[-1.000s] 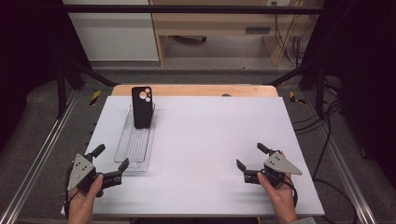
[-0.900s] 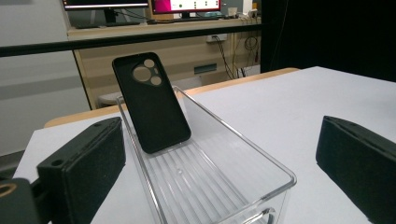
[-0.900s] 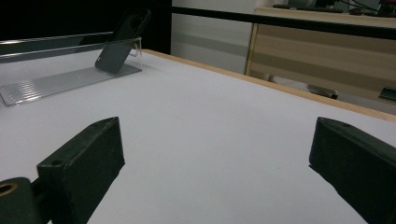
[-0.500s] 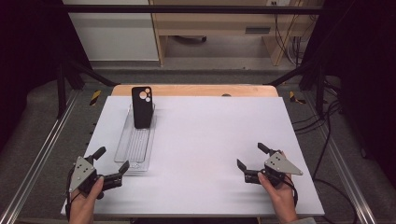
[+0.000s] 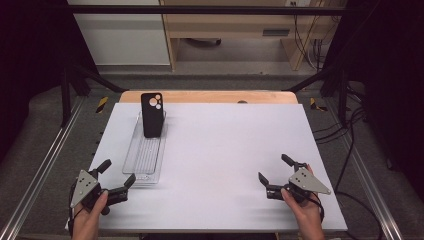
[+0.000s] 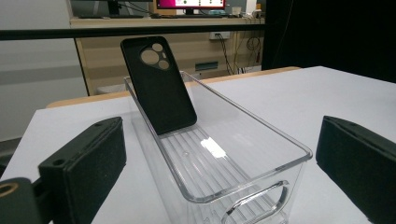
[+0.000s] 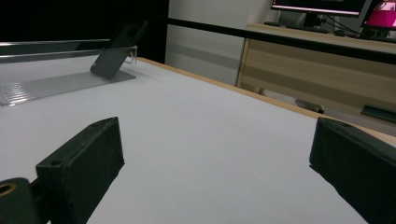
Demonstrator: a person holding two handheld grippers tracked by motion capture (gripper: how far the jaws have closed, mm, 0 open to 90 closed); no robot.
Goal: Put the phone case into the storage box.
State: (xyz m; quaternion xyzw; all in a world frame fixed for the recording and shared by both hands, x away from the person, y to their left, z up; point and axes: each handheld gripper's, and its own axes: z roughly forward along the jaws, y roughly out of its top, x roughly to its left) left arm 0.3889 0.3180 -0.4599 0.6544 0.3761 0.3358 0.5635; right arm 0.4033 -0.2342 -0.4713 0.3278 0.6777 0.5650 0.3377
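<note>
Black phone case stands leaning at far end of clear tray, long axis near upright, camera holes on top. Left gripper spread, just before tray's near end. Right gripper spread, well apart from the tray.

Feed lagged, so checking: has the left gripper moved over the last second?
No. The left gripper keeps its place beside the near end of the clear plastic tray, jaws open.

Phone case in bin's far end
</note>
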